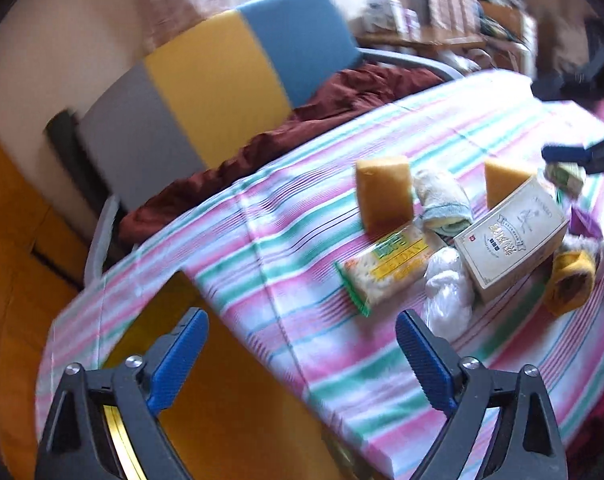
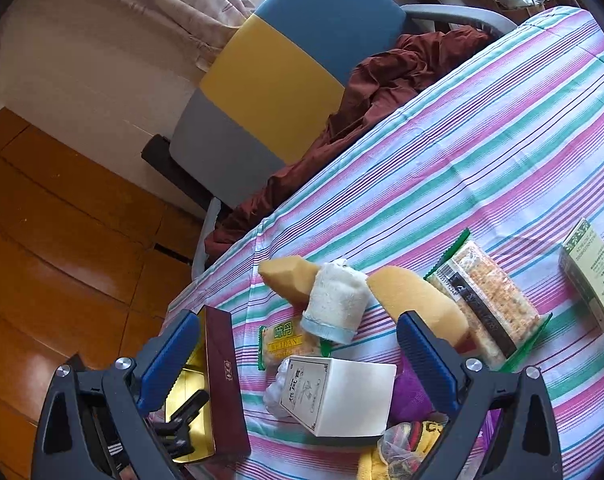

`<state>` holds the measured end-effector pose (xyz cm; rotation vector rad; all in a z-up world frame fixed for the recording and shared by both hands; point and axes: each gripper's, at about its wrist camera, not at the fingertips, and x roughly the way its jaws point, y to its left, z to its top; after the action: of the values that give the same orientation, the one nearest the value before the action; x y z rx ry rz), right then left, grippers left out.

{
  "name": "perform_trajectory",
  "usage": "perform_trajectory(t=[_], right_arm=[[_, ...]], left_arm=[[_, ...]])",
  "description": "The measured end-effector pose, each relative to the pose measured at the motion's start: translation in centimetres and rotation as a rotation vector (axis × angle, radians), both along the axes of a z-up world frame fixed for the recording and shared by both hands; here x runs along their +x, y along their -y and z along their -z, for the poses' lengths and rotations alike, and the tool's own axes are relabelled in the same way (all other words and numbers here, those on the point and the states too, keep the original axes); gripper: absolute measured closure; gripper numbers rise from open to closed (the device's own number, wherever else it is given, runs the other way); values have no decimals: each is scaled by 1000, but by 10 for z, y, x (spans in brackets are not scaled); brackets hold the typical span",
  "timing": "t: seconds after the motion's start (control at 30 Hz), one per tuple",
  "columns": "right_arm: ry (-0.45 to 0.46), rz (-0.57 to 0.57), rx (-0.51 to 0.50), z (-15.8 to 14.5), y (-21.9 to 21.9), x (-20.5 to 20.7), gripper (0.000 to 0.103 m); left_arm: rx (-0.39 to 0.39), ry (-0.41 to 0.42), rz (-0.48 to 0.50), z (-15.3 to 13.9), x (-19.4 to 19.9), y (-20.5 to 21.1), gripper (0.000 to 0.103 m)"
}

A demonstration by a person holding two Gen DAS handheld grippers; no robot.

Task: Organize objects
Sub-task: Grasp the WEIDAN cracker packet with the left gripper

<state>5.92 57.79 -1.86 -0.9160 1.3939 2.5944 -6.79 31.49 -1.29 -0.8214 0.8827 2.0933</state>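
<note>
Lying flat, cracker packet long axis running diagonally, left gripper and right gripper fingers wide apart, empty

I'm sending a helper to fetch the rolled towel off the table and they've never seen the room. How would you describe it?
On the striped tablecloth, find the two yellow sponges. The towel stands between them: a white fluffy roll with a pale blue hem, the only cloth there.
</note>
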Motion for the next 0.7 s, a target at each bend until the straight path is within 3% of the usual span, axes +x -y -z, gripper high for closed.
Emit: perform_trajectory(t=[0.13, 0.4, 0.67, 0.7], right_arm=[[-8, -18, -4, -1, 2, -1, 2], [-22, -70, -11, -2, 7, -7, 2], [-37, -70, -49, 1, 2, -5, 2], [-40, -70, -52, 1, 2, -5, 2]], left_arm=[[-100, -29, 118, 20, -8, -30, 9], [-213, -11, 267, 54, -20, -70, 9], [-204, 86, 317, 72, -22, -101, 10], [-203, 104, 316, 73, -23, -102, 13]])
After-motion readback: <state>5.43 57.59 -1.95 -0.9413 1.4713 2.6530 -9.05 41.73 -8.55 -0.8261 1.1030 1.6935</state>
